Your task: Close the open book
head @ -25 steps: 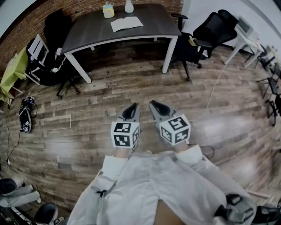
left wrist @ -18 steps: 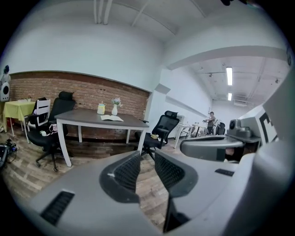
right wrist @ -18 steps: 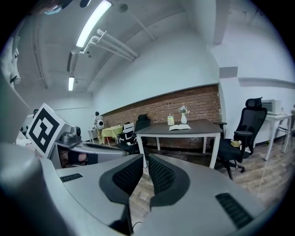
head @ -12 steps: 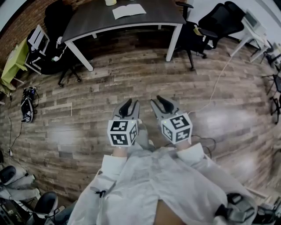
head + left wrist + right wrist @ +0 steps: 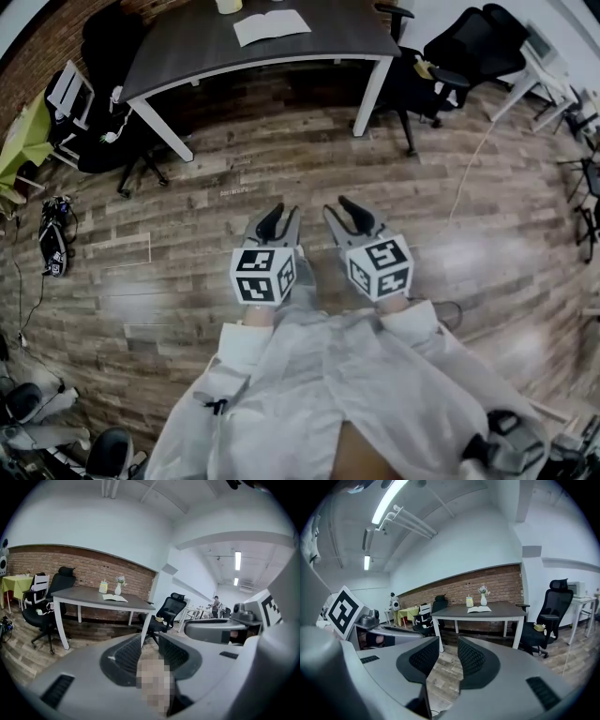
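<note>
Approach step. Open book (image 5: 272,26) lies on the desk (image 5: 328,42), well ahead of you. Left gripper (image 5: 279,217) and right gripper (image 5: 354,214): fingers spreading, nothing between. Next, walk up and reach one cover.

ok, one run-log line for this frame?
book: open on table, untouched | left gripper: fingers opening, empty | right gripper: fingers opening, empty | both short of table
</note>
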Action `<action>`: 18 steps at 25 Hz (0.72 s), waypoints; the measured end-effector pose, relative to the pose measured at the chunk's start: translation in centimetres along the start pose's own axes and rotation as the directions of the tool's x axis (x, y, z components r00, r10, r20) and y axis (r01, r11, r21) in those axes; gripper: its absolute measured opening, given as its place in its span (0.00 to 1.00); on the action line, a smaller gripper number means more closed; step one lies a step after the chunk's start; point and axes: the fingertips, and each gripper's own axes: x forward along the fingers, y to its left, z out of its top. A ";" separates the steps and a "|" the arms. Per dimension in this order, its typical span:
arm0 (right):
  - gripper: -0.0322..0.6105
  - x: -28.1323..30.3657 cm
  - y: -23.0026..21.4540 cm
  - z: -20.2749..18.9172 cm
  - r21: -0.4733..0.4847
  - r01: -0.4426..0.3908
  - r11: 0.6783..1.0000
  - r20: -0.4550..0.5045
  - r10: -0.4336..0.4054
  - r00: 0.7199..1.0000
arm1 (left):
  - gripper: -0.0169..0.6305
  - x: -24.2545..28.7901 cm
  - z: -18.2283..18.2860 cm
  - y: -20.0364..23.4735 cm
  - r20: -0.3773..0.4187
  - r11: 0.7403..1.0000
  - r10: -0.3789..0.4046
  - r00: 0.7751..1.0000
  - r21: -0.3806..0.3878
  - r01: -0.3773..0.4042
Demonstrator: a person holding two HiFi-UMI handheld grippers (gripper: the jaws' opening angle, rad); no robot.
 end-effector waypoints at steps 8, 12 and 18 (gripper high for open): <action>0.21 9.1 -4.1 6.6 -0.019 0.022 1.000 0.016 -0.022 1.000 | 0.18 7.6 8.0 5.9 0.021 0.998 -0.045 0.999 0.037 0.044; 0.21 13.0 -5.6 8.5 -0.022 0.043 0.999 0.042 -0.042 0.998 | 0.18 10.5 10.5 8.5 0.031 0.996 -0.066 0.997 0.066 0.064; 0.21 17.5 -7.1 10.9 -0.017 0.069 0.997 0.052 -0.068 0.996 | 0.18 13.4 13.4 12.4 0.036 0.994 -0.073 0.997 0.082 0.070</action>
